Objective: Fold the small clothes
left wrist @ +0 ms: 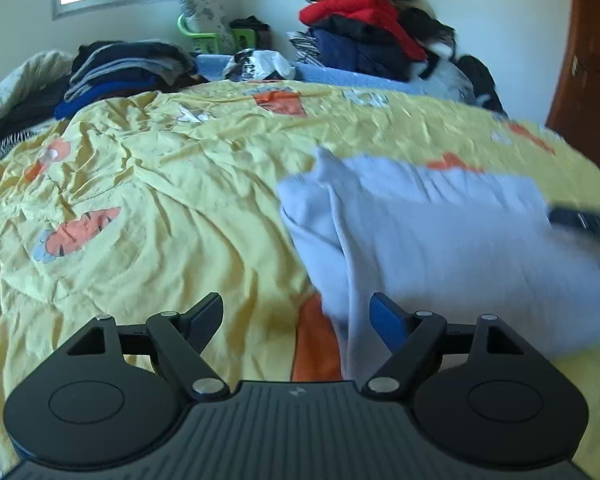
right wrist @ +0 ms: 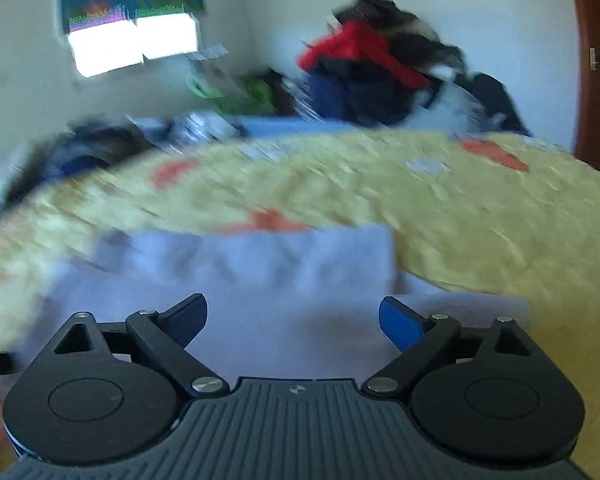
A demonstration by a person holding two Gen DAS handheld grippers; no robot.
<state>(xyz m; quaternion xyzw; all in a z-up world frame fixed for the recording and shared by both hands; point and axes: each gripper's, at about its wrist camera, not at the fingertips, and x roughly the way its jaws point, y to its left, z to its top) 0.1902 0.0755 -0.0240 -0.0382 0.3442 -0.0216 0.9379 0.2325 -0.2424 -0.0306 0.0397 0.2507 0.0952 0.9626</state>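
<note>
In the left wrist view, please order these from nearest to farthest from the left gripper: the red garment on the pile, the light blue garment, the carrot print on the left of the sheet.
From the left gripper:
1. Light blue garment, just ahead, to the right.
2. Carrot print, further out, left.
3. Red garment, on the pile by the far wall.

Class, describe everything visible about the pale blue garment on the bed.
The pale blue garment is soft, ribbed-looking knit cloth, folded into a rough rectangle with a thick doubled edge. It lies flat on the yellow carrot-print bedspread, blurred in both views. No gripper pad presses on it.
</note>
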